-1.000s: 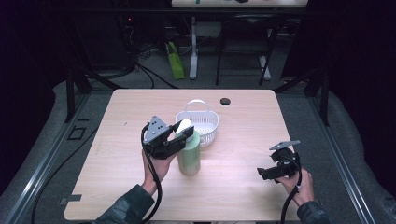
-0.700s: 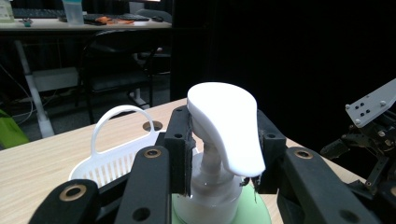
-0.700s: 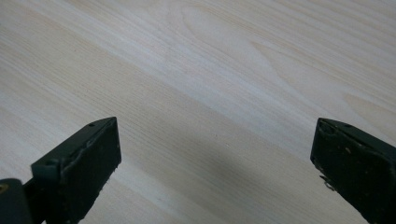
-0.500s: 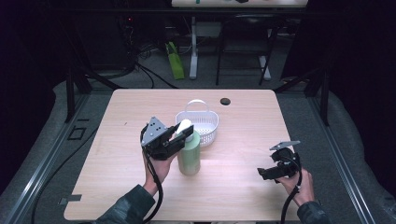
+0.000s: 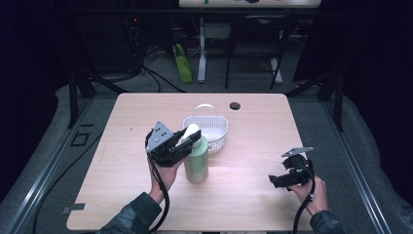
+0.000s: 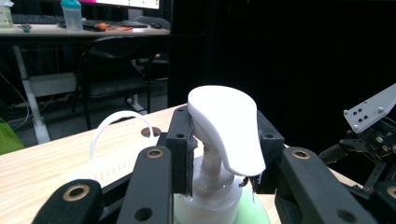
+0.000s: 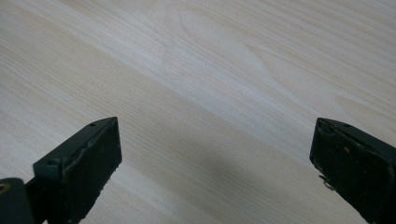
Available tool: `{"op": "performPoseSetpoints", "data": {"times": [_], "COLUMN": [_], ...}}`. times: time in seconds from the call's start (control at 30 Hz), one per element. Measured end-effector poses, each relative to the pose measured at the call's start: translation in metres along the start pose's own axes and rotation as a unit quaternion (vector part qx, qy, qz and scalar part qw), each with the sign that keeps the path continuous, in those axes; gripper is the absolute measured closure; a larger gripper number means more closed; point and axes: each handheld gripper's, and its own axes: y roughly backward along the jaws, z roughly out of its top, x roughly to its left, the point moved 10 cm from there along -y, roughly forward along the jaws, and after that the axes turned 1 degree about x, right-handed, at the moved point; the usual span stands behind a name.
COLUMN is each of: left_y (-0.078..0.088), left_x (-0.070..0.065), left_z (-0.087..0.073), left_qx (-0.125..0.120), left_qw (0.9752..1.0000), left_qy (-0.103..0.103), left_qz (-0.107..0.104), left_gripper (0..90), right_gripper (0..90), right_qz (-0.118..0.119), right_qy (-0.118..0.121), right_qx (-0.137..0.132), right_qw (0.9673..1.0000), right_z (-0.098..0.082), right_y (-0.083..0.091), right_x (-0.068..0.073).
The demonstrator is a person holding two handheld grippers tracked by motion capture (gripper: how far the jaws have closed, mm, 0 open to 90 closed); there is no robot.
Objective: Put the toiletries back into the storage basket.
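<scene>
The green pump bottle [image 5: 197, 161] stands upright on the tabletop [image 5: 253, 146], just in front of the white basket [image 5: 210, 127]. The left gripper [image 5: 187, 141] has its jaws closed on the bottle's white pump neck [image 6: 211, 161], the pump head pointing toward the person. The right gripper [image 5: 278, 181] hovers well apart, jaws wide and empty.

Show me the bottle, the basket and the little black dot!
bottle [image 5: 197, 163], high view, green body.
basket [image 5: 217, 139], high view, white front wall.
black dot [image 5: 235, 105], high view, its middle, on the table's far side.
</scene>
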Motion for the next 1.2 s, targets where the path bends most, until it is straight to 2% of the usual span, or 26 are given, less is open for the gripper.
{"op": "performPoseSetpoints", "data": {"times": [1.2], "left_y": [0.009], "left_x": [0.004], "left_z": [0.012], "left_qx": [0.009], "left_qw": [0.9999], "left_qy": [-0.008], "left_qz": [0.002], "left_gripper": [67.1], "right_gripper": [1.6], "right_qz": [-0.009], "right_qy": [0.006], "right_qx": [-0.001], "right_qw": [0.9999], "right_z": [0.0], "right_y": [0.0], "right_x": [-0.003]}}
